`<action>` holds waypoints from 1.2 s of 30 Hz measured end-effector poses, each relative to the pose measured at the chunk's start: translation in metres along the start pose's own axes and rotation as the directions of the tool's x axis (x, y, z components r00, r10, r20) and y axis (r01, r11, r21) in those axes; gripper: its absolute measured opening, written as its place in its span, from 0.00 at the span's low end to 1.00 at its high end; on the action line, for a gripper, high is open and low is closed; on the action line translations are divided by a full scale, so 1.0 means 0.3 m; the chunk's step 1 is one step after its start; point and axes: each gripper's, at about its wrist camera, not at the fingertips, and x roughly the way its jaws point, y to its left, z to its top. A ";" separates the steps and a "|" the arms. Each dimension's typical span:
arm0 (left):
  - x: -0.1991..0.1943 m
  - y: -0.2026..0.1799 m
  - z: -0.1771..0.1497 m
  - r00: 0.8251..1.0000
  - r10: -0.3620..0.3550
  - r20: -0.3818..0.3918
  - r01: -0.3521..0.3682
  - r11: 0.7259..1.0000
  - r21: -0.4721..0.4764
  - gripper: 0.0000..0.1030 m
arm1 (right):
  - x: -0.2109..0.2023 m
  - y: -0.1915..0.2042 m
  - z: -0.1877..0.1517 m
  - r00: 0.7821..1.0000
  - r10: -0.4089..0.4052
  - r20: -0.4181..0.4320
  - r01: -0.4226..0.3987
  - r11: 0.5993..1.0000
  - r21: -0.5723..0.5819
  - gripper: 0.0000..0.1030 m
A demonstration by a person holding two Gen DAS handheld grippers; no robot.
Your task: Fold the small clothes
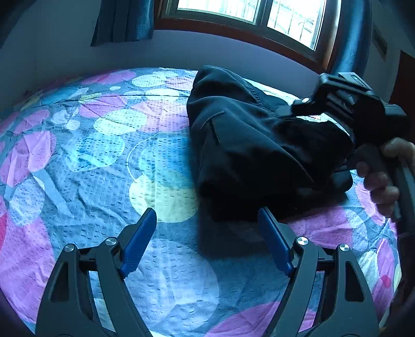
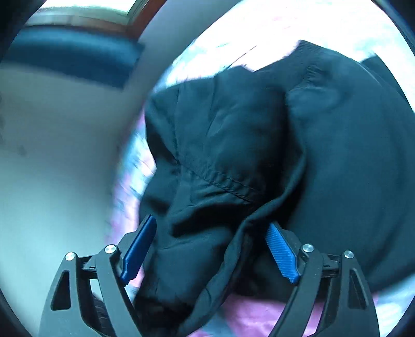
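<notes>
On the bed [image 1: 77, 155]: dark garment [image 1: 246, 145] bunched, fold unfinished.
Left gripper [image 1: 207, 241] released, empty; right gripper [image 2: 210, 248] spread around fabric, unclenched.

In view are one dark, crumpled fabric garment [image 1: 249, 145], one bed with a pink, blue and white circle-patterned quilted cover [image 1: 85, 160], two black grippers with blue ribbed pads, the left gripper [image 1: 207, 223] and the right gripper [image 2: 211, 230], one wood-framed window [image 1: 249, 15], and one person's hand [image 1: 384, 178].

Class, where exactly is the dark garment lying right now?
In the left wrist view, the dark garment lies bunched on the patterned bedspread, right of centre, below the window.
</notes>
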 end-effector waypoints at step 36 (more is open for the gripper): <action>0.208 -0.166 0.076 0.994 0.021 -0.106 -0.018 0.999 0.028 0.86 | -0.412 -0.407 -0.062 0.984 0.057 0.168 -0.057 0.998 -0.002 0.16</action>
